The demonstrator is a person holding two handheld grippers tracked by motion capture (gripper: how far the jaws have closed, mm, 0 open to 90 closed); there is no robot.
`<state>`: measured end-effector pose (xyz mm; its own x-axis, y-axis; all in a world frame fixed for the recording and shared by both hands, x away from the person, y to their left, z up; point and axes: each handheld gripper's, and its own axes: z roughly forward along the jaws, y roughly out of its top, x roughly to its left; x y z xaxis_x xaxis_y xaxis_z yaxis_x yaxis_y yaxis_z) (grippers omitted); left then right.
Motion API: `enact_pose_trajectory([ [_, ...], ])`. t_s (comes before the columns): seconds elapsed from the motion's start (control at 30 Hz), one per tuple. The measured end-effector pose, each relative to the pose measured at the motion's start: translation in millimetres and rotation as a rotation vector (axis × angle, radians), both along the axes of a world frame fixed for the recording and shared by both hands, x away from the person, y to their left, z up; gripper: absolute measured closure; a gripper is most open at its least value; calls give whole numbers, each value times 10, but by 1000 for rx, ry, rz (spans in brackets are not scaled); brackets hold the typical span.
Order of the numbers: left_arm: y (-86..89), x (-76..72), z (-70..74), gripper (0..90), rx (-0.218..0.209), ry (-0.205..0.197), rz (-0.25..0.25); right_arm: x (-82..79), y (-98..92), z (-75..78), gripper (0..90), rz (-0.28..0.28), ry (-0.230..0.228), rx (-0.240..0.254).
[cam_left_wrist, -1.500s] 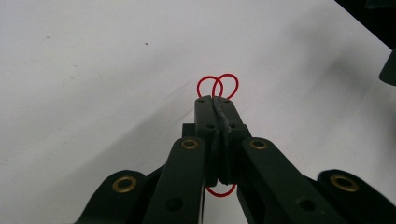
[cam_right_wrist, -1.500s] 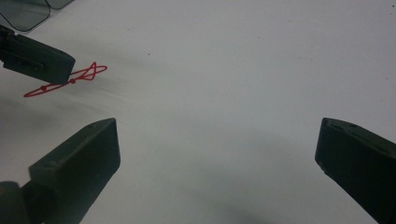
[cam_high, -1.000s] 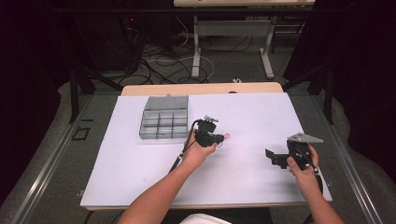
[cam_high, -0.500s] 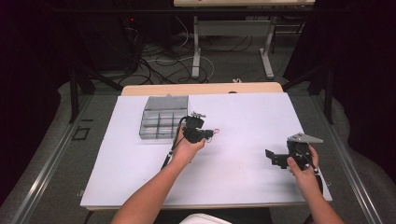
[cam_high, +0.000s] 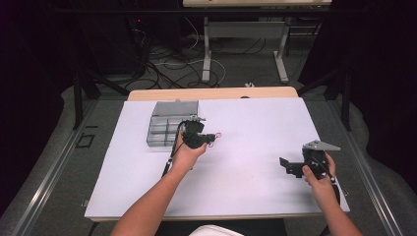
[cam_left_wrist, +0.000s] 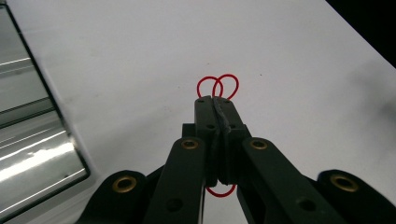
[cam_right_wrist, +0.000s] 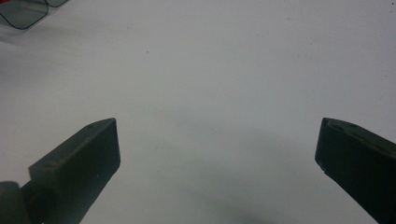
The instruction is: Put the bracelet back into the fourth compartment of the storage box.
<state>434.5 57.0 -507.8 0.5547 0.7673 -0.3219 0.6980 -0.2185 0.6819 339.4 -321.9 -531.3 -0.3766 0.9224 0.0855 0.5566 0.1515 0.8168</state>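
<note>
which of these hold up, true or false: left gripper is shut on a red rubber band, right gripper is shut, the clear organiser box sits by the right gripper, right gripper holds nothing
1. The left gripper is shut on the thin red rubber band. True.
2. The right gripper is shut. False: its jaws stand wide apart.
3. The clear plastic compartment box sits by the right gripper. False: it lies just beside the left gripper, on the white table.
4. The right gripper holds nothing. True: bare white table shows between its jaws.
</note>
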Motion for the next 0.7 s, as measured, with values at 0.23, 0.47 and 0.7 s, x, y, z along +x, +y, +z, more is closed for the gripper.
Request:
enact_pose_trajectory([
  [0.23,176,8,42,900,1,-10,20,0,5,-3,0,-6,-3,-3],
  [0.47,354,8,77,900,-5,-9,44,0,0,-1,0,2,-2,-7],
  [0.7,514,5,108,900,-12,-18,68,2,3,-5,0,5,0,-5],
])
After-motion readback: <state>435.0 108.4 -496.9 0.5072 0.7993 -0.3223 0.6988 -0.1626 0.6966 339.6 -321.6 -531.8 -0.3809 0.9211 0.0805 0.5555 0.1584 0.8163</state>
